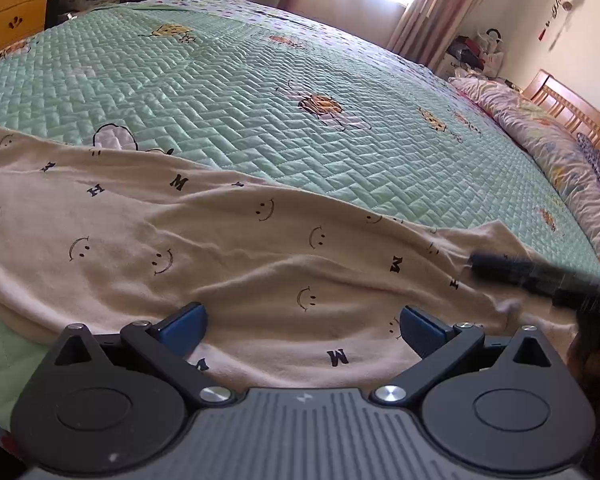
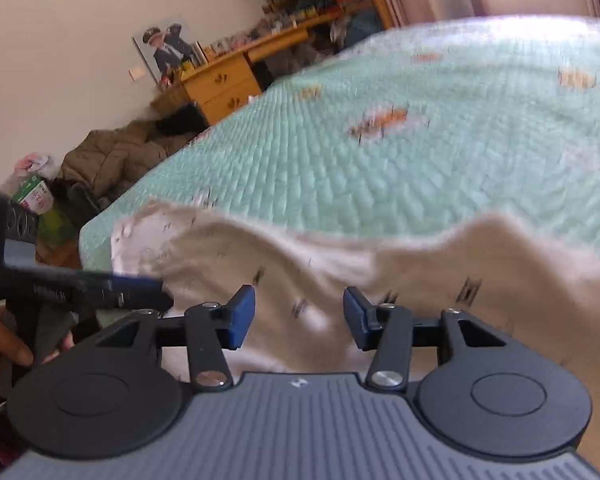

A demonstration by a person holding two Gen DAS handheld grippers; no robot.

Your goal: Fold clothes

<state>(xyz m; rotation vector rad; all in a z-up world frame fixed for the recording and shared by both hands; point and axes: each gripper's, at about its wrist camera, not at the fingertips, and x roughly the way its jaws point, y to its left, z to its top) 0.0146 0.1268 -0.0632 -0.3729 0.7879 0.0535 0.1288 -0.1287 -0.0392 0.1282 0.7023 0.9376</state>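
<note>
Left side first: my left gripper was spread wide w/ nothing pinched, blue pads hovering just over the cream shirt, the one w/ smiley faces and letters printed on it. Shirt lay rumpled along the near edge of the bed, on the green quilted bedspread. Over to the right, my right gripper was about half spread too, pads apart and not pressing on the fabric, tho the shirt sat right under and between them. Right cam was pretty blurry. Wooden desk in the bg, pillows by the headboard.
</note>
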